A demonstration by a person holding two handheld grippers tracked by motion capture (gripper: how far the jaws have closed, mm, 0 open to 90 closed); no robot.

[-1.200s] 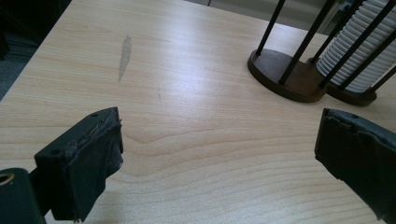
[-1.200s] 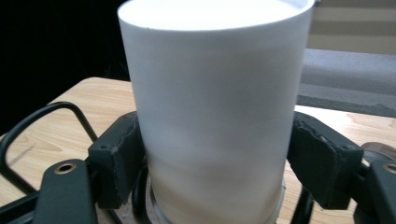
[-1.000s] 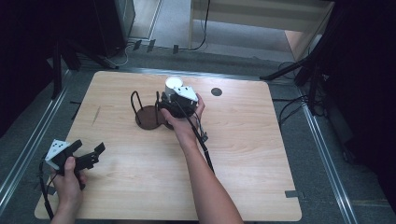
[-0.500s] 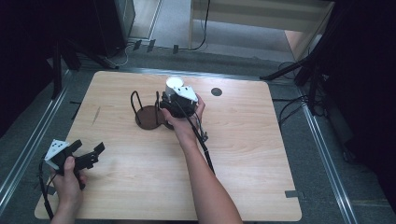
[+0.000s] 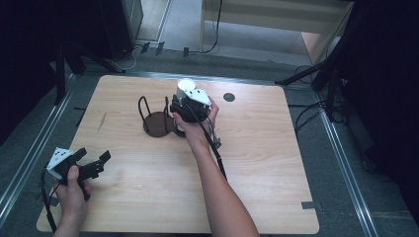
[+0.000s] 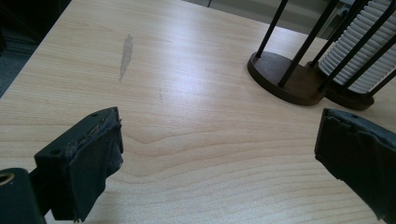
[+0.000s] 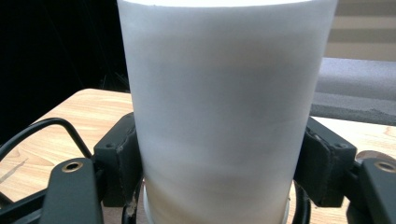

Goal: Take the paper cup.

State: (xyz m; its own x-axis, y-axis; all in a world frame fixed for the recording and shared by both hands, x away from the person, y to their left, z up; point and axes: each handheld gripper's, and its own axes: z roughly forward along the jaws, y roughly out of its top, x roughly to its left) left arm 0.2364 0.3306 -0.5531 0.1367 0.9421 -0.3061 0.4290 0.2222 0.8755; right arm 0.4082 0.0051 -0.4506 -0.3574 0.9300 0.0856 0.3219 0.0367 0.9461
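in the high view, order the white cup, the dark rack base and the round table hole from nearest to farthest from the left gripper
From the left gripper:
1. Dark rack base, mid-table, nearest.
2. White cup, just beyond, clamped by the right gripper.
3. Table hole, far right, farthest.

A plain white cup [image 7: 226, 112], a dark brown rack base [image 6: 292, 79], a pale wood-grain table [image 5: 276, 148].

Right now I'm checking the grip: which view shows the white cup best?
The right gripper view: the white cup sits between the right gripper's jaws. The high view shows its top; the left gripper view its ribbed side.
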